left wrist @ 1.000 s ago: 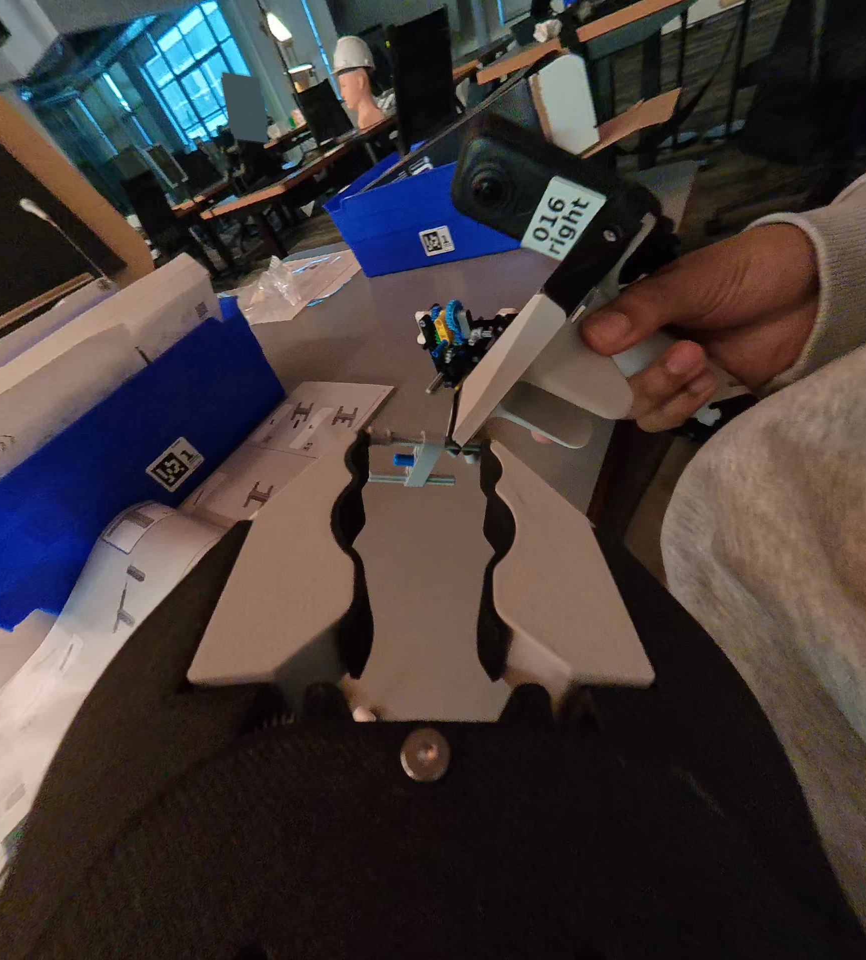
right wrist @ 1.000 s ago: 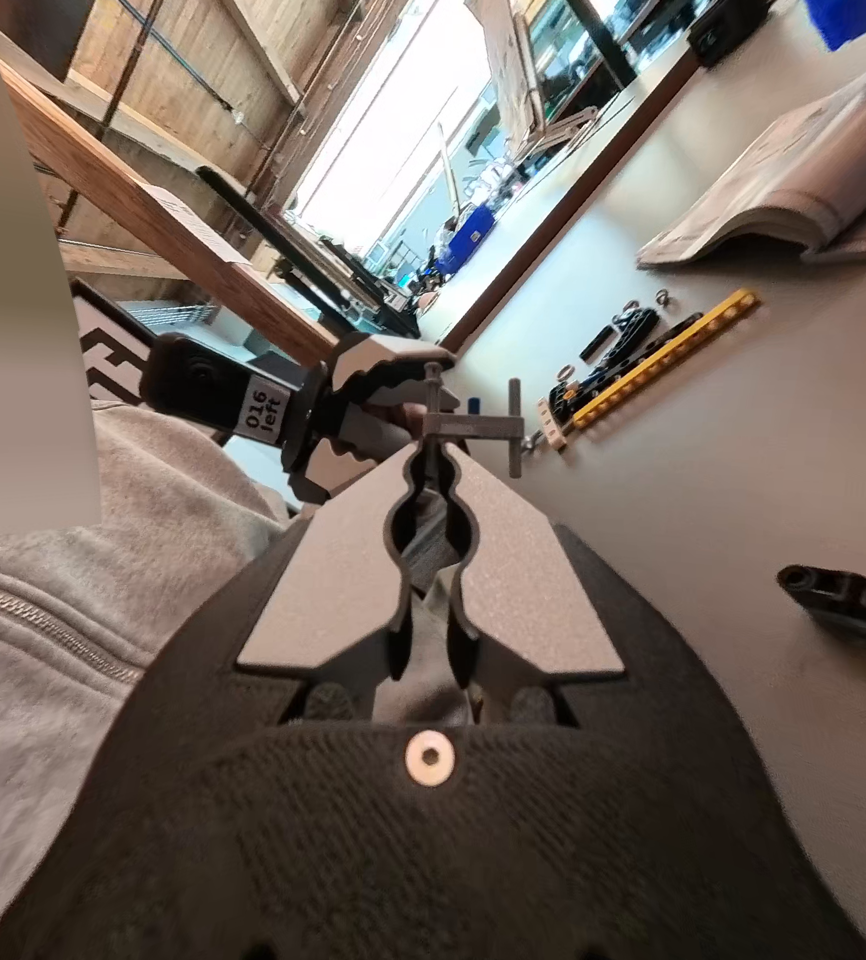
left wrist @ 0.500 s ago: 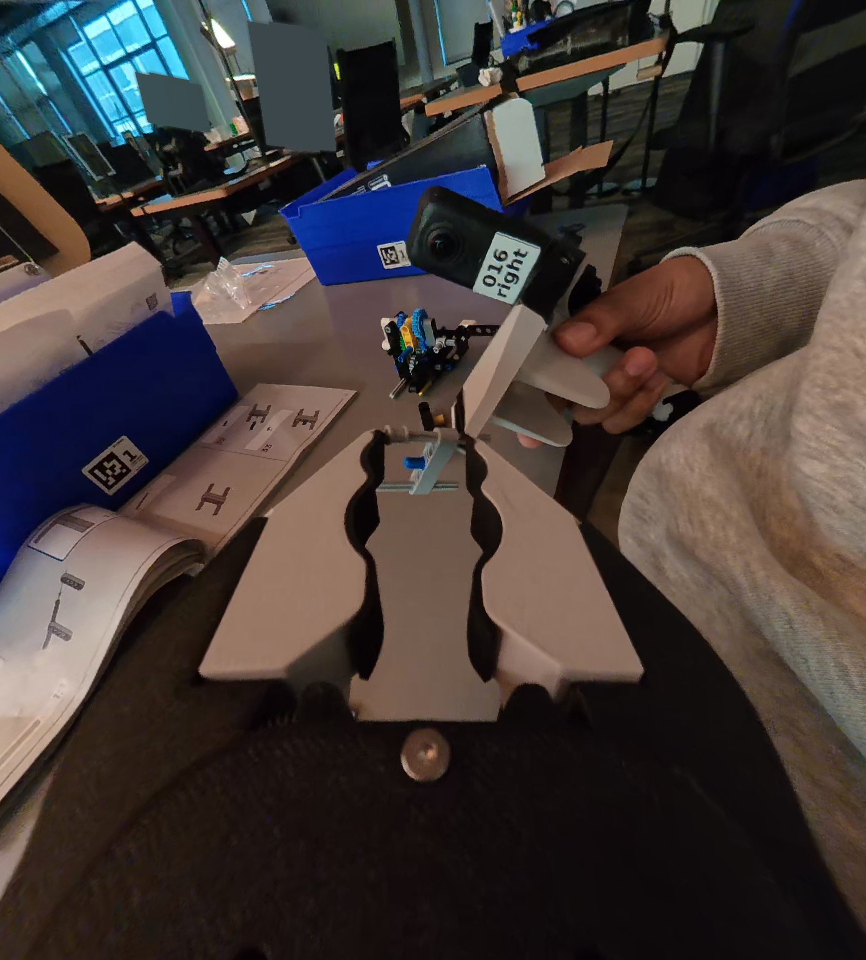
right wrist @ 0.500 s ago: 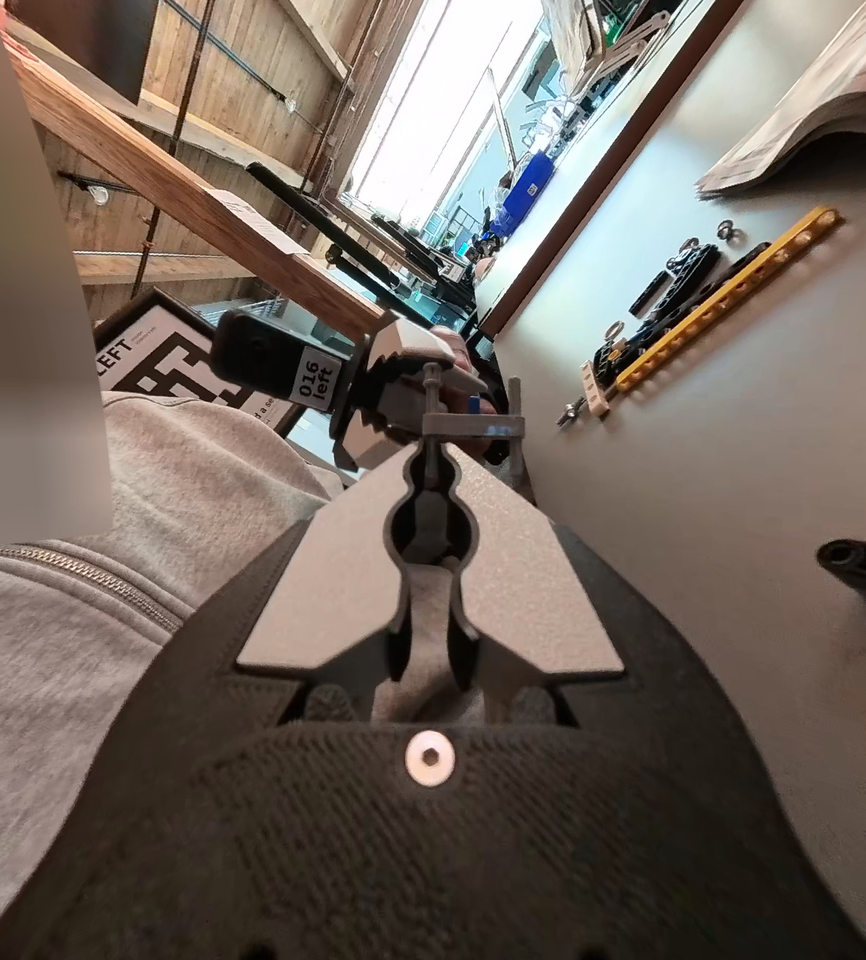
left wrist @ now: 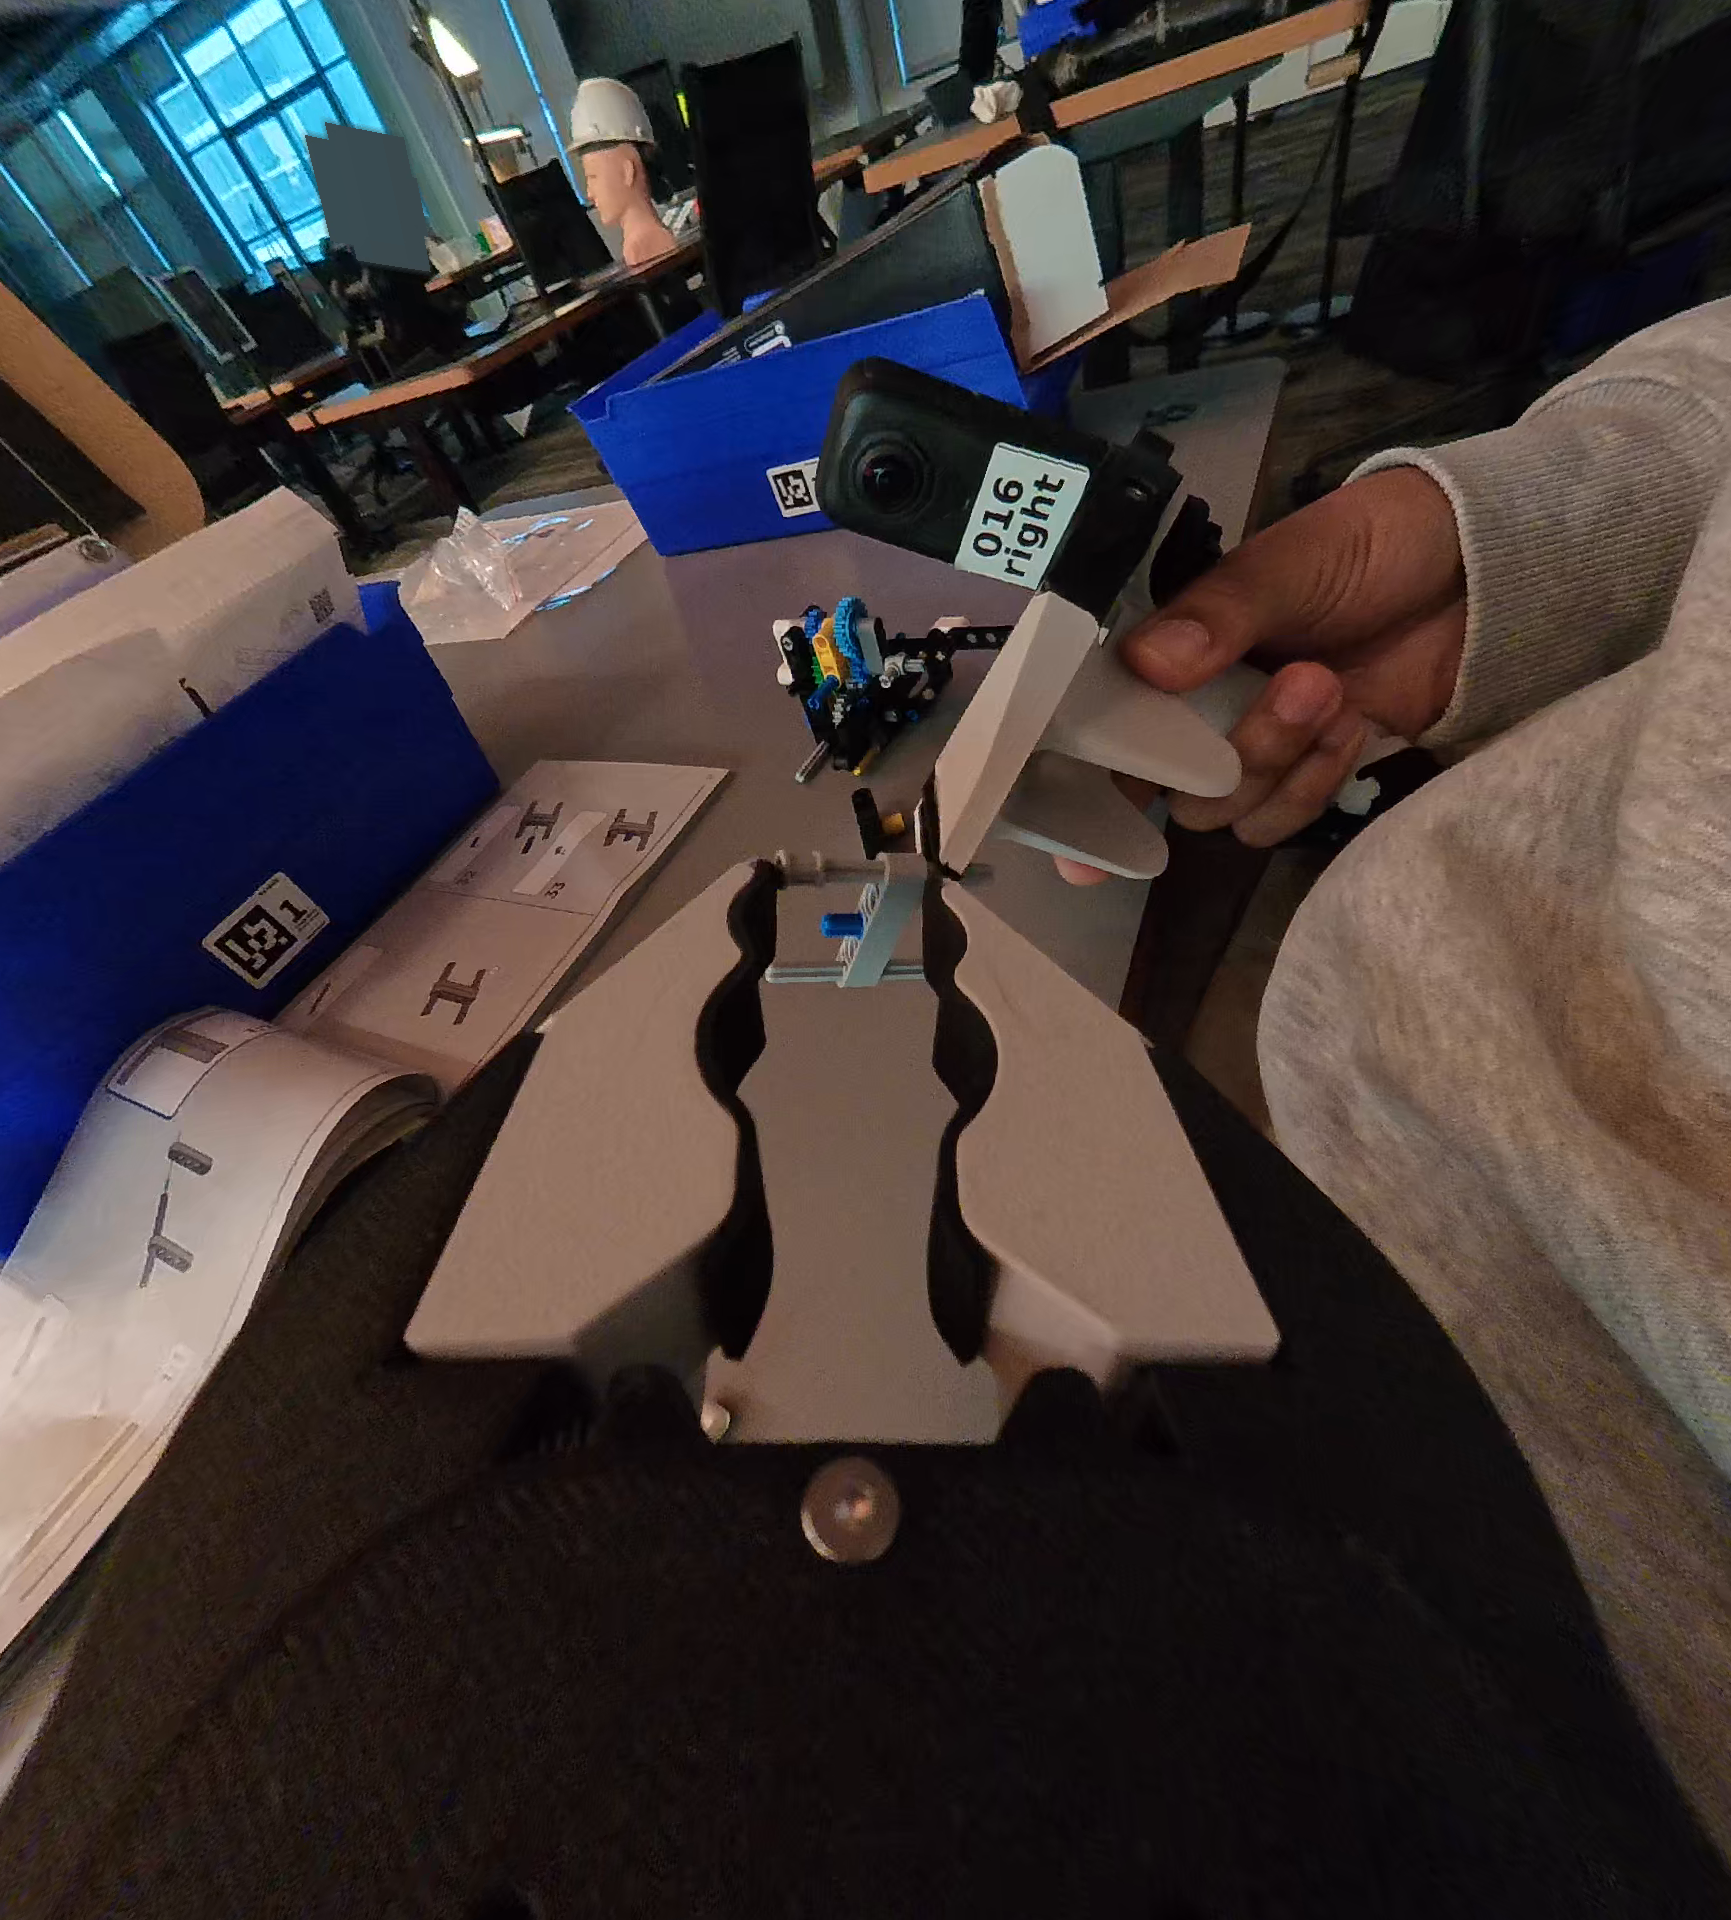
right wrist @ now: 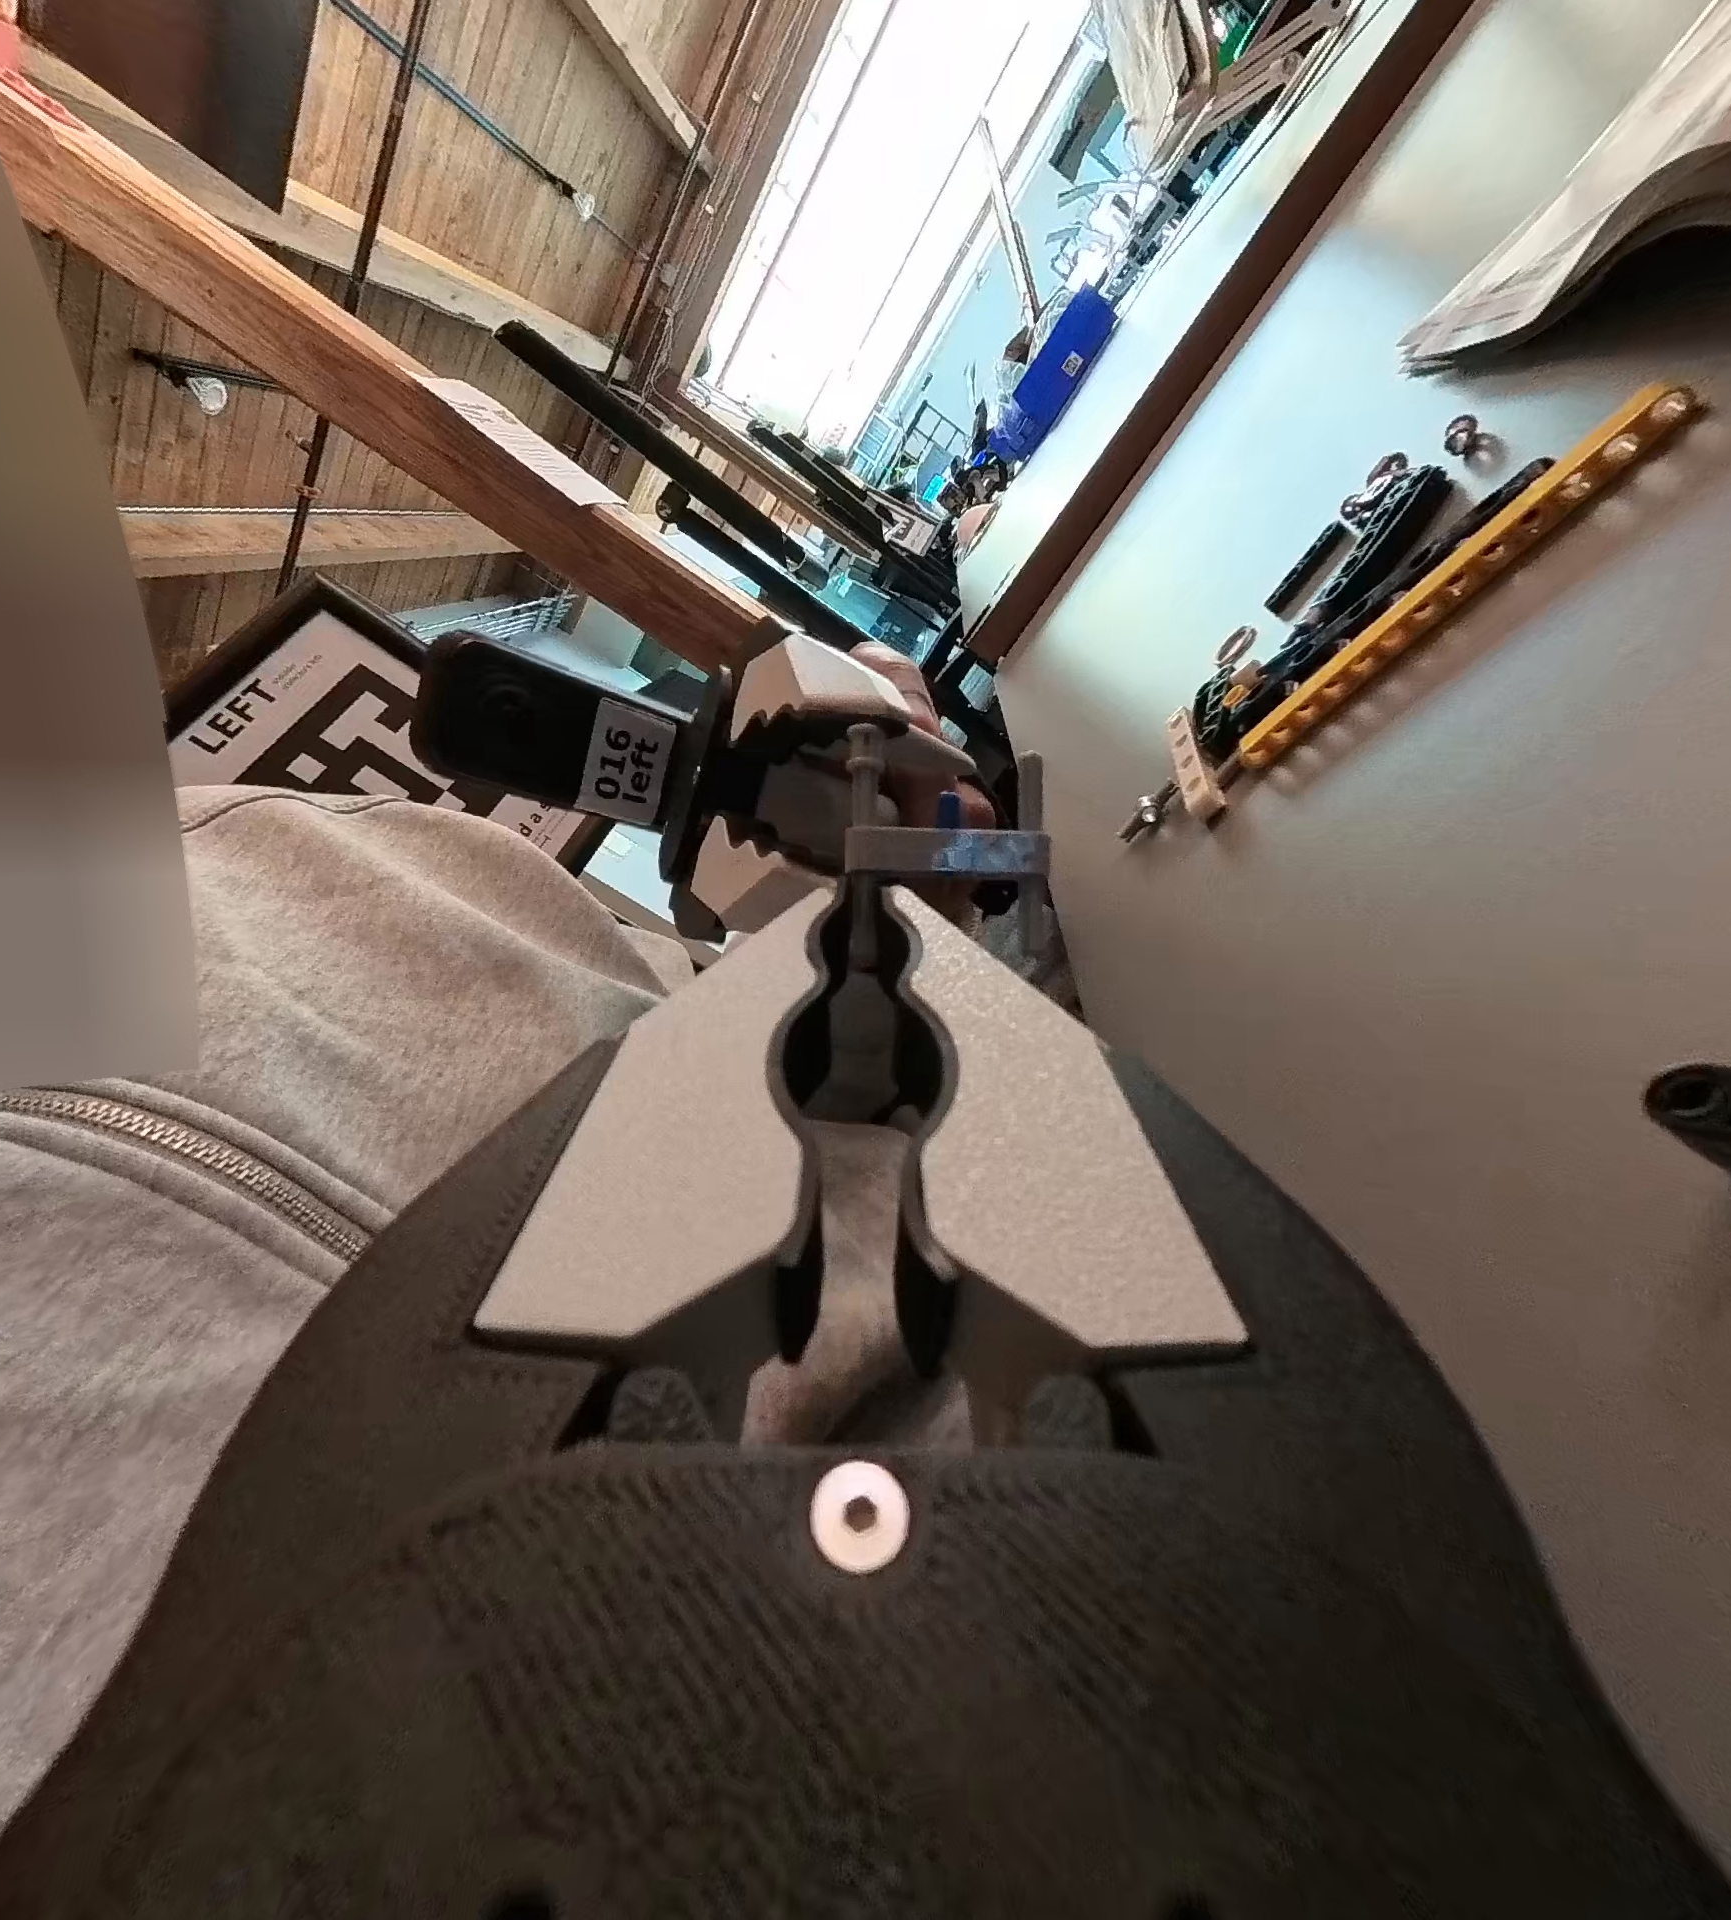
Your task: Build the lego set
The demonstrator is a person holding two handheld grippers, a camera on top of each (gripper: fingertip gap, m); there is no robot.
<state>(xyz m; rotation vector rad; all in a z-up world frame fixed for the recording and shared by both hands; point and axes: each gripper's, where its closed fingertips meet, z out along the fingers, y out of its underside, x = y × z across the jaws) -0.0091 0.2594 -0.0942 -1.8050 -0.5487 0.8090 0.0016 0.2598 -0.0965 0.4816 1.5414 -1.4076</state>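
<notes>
The right gripper [right wrist: 866,904] had its jaws clenched on one grey axle of a small grey lego piece [right wrist: 944,847], an H-shaped frame of two axles and a crossbeam with a blue pin. The left gripper [left wrist: 848,914] had its jaws spread apart, the piece [left wrist: 866,925] between the tips; I could not tell whether they touched it. It was held above the desk [left wrist: 632,665]. Beyond it stood a part-built model [left wrist: 856,675]. An open manual [left wrist: 466,966] lay to the left beside a blue bin [left wrist: 113,831]. A yellow beam [right wrist: 1463,571] and black parts [right wrist: 1360,551] lay well apart on the desk [right wrist: 1463,935].
</notes>
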